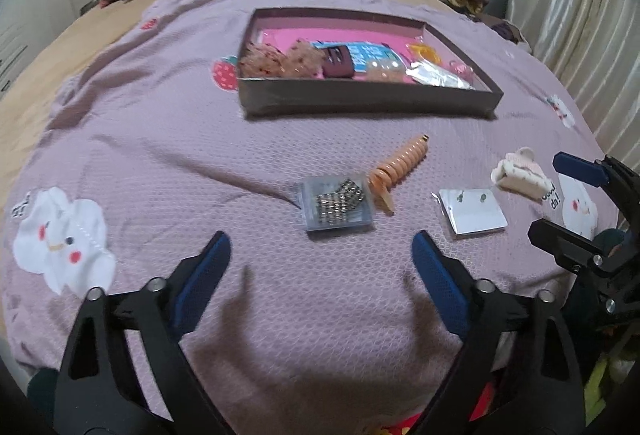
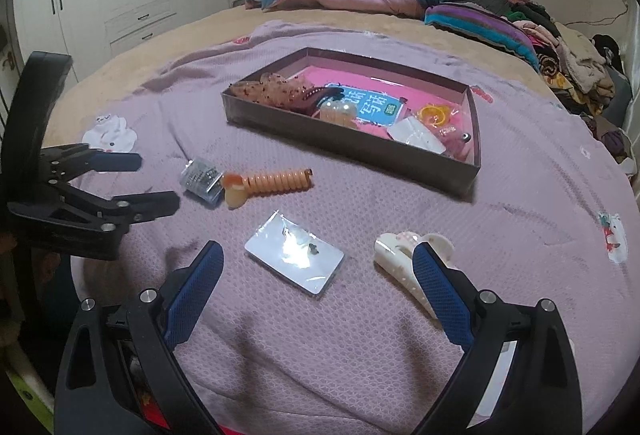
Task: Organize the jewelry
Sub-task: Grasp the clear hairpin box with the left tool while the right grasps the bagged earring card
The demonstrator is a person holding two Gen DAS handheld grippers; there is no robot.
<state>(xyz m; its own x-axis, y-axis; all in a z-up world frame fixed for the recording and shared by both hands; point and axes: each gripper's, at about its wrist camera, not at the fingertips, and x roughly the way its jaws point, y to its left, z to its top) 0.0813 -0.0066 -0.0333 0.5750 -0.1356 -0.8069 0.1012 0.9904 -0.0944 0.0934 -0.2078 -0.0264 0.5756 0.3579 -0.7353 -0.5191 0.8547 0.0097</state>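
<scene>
Bed cover [image 1: 160, 139]: lilac, textured, spread over a tan sheet; printed with white cloud faces and strawberries; "good da!" legible on one print at the right edge of the left wrist view.
Box [image 2: 344, 143]: shallow, brown-walled, pink-floored, open on top, mid-cover; holds scrunchies, a dark hair claw, an orange ring and clear packets.
Blue card in box [image 2: 370, 107]: large white Chinese characters, not fully readable.
Open room: wide bare cover nearer than the box, on both sides of the loose items.
Left gripper [image 1: 322, 255]: blue-padded jaws spread wide, holding nothing, touching nothing; low above bare cover, just short of the rhinestone case.
Right gripper [image 2: 318, 265]: jaws spread wide, empty; earring card between and just beyond the tips, cream claw partly behind the right pad; contact not clear.
Cream hair claw [image 2: 400, 255]: on its side, nearer than the box's right corner.
Earring card [image 2: 294, 257]: white, in clear sleeve, two small studs; flat on the cover, nearer than the box.
Orange spiral hair tie [image 1: 394, 167]: stretched out, between the box and the card.
Rhinestone case [image 1: 336, 205]: clear plastic, touching the spiral's lower end.
</scene>
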